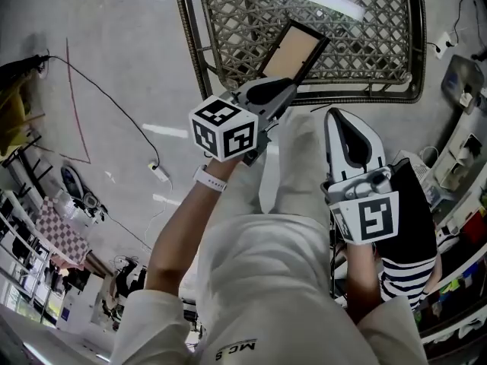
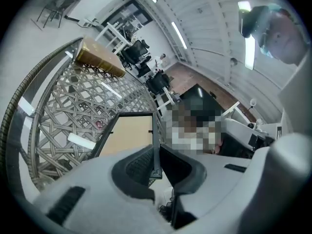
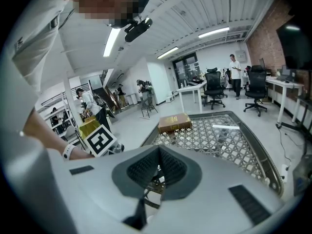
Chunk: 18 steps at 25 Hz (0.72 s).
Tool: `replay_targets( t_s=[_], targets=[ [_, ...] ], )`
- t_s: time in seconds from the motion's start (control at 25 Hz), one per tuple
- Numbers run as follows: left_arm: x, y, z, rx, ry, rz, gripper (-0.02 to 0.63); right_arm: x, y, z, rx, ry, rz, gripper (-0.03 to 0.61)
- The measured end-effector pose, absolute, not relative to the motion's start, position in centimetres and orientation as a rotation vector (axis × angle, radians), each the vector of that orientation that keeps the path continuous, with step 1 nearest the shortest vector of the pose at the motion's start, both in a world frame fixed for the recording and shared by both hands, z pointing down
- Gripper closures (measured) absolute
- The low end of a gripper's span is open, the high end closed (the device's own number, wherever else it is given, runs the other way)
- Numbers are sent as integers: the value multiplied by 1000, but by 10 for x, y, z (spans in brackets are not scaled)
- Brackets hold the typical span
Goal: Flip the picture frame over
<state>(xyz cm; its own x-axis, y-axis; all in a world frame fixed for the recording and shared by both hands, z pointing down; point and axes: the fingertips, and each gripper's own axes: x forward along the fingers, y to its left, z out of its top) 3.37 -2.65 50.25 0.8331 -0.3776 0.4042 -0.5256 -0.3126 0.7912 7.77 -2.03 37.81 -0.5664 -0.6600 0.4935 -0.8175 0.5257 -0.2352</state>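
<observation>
Picture frame [image 1: 291, 53] [image 2: 129, 135]: black border, tan panel facing up, over the near part of the table. It lies askew to the table's edge. Cannot tell if its far end rests on the top.

Left gripper [image 1: 283, 91] [image 2: 156, 161]: jaws nearly together, pinched on the frame's thin black border at its near corner. The panel runs off to the left of the jaws in the left gripper view.

Right gripper [image 1: 344, 119] [image 3: 158, 168]: jaws closed pad to pad, nothing between them. Held near the person's body, right of the left gripper, short of the table's near rim.

Table [image 1: 199, 59] [image 3: 273, 165]: woven lattice top with a dark rounded rim, ceiling light reflected in it.

Brown book [image 2: 100, 57] [image 3: 174, 122]: lying flat at a table corner, well apart from the frame.

Floor left of the table: a thin dark cable [image 1: 114, 101].
</observation>
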Motion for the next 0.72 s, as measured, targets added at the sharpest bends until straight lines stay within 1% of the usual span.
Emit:
replay_targets(
  t_s=[0.28, 0.72],
  targets=[
    [36, -36, 494, 1773, -588, -86, 557, 75, -21, 380, 1213, -2426, 640, 561],
    [34, -40, 488, 1593, -455, -327, 558, 61, -20, 376, 1191, -2438, 638, 561]
  ],
)
